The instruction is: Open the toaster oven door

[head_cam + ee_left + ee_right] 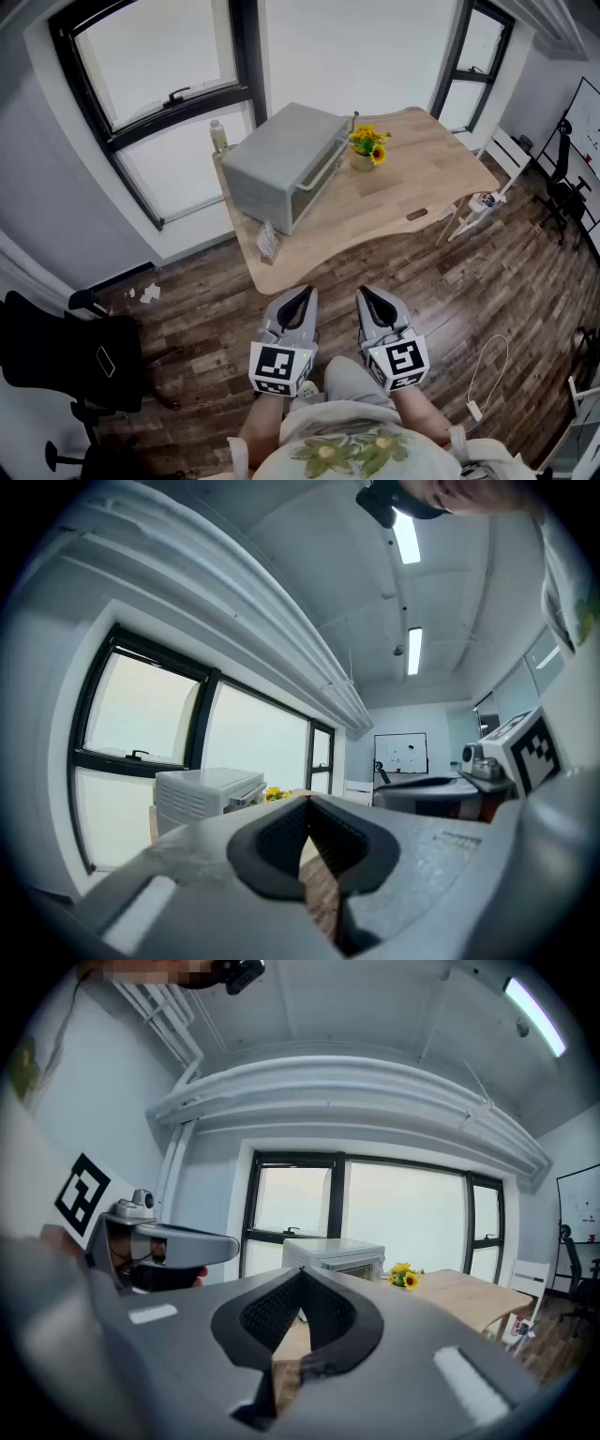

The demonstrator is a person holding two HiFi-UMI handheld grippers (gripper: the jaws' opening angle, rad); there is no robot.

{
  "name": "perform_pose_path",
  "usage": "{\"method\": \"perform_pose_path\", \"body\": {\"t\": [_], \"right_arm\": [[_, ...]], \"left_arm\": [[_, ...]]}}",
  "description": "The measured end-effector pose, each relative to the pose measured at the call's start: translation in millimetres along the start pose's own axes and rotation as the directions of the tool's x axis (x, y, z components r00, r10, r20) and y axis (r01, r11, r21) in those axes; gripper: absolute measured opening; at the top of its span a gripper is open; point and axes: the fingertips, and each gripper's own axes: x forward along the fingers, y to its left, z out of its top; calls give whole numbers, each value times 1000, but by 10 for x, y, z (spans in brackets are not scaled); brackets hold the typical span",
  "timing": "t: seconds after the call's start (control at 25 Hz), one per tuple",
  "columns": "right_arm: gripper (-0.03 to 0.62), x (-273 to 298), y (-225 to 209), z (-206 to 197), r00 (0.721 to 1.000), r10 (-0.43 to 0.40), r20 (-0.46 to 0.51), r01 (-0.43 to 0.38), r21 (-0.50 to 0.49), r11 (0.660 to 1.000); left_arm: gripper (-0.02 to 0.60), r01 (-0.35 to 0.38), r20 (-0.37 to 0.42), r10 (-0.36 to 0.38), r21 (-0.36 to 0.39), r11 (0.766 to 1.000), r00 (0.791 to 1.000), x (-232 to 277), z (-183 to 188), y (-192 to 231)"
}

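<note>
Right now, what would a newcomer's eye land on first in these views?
The grey toaster oven, door closed, stands out first at the left end of the wooden table, with a pot of sunflowers just to its right. Nearer the camera, the left tool and right tool are held side by side over the floor, short of the table's edge, both shut and empty.

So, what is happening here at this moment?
A person stands back from the wooden table, holding the left gripper and the right gripper out in front, both shut and empty. The toaster oven sits on the table, door closed, beside some yellow flowers. Neither gripper touches it.
</note>
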Motion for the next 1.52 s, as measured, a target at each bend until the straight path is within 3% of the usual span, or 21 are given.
{"method": "perform_pose_path", "body": {"t": [0.28,0.52,0.76,0.96,1.24,1.52], "right_arm": [[-2,271,-167,-2,999,30,14,-30,-45,999],[3,622,-433,18,998,63,25,-61,-76,995],[72,1077,-672,112,988,153,18,-146,-195,970],[139,1478,-924,176,971,240,8,-232,-217,948],[178,2005,-1160,178,919,389,-69,-389,-336,858],[193,2501,-1395,17,885,438,-159,-460,-455,763]], "left_arm": [[5,-21,-17,21,10,1000,1000,233,-49,168],[5,-49,-34,51,81,996,998,530,-16,368],[5,-97,-41,100,68,993,994,893,13,653],[5,-126,-59,130,66,990,990,1208,17,875],[5,-144,-95,150,69,987,984,1606,-25,1123],[5,-162,-126,169,68,985,978,1904,-123,1309]]}}
